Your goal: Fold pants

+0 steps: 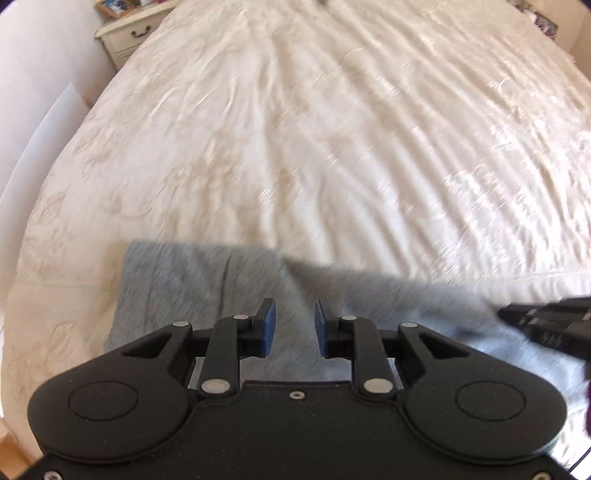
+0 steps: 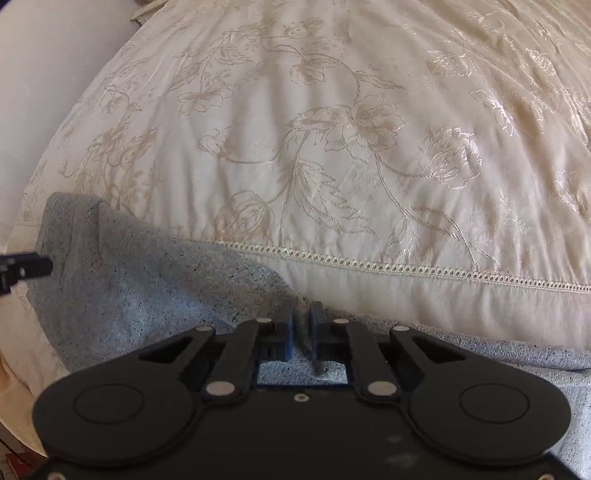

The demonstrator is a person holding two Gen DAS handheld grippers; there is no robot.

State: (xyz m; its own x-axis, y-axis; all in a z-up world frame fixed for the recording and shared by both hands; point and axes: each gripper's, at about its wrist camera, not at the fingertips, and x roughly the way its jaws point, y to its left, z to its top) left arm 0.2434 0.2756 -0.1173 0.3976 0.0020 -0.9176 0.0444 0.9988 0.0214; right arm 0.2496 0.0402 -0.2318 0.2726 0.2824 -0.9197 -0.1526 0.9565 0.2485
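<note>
No writing could be read anywhere. The grey pants (image 1: 192, 291) lay along the bed's (image 1: 332, 147) near edge. The left hand-held gripper (image 1: 294, 328) hovered released above them; the right hand-held gripper (image 2: 302, 334) pinched their fabric.

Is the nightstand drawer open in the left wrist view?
No, the nightstand beside the bed has its drawer front flush, handle showing.

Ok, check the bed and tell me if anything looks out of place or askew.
Nothing is spilled or damaged. The grey pants lie at the near edge of the floral bedspread, their far edge slanting across the lace trim rather than along it, with one end humped up at the left. The left view is motion-blurred.
</note>
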